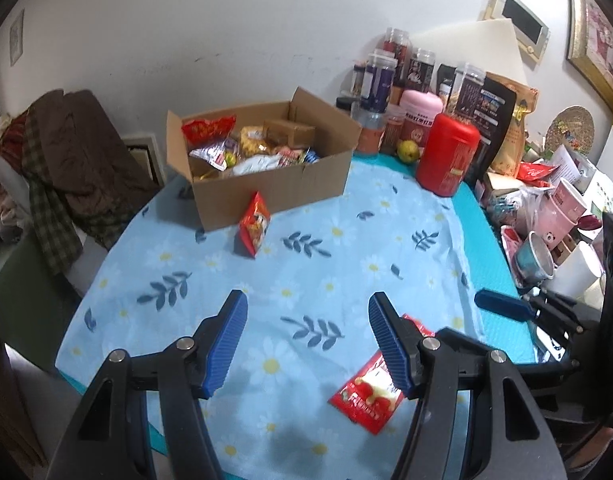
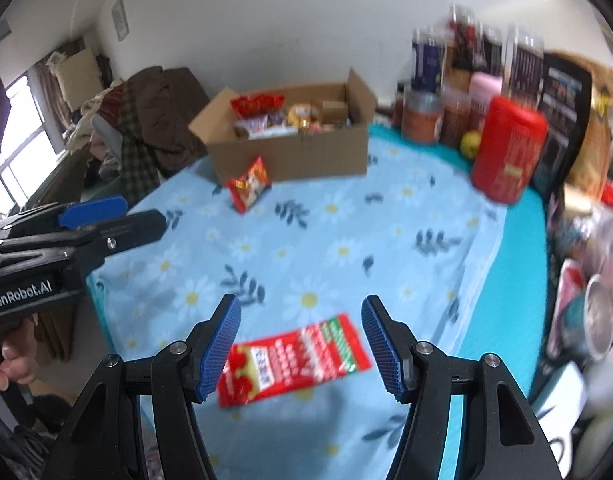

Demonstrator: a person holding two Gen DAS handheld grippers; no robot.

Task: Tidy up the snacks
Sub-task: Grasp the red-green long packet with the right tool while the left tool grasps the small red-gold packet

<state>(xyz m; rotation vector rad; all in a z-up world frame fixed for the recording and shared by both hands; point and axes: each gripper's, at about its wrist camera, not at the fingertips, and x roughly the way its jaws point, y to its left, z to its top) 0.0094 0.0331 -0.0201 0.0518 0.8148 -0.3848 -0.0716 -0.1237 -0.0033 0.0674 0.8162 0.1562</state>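
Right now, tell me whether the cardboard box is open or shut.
Open. The cardboard box has its flaps standing up, and snack packets show inside it.

table (image 1: pixel 494 248) | floral cloth (image 1: pixel 306 264) | on it: cardboard box (image 1: pixel 274 184), two red snack packets (image 1: pixel 253 226) (image 2: pixel 294 360), red canister (image 1: pixel 446 156)

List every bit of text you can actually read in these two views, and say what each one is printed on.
"GenRobot.AI": white lettering on the black body of the left tongs, seen in the right wrist view.
Flat red snack packet: print too blurred to read.
Small red snack bag by the cardboard box: too small to read.
Red canister and the jar labels behind it: unreadable.
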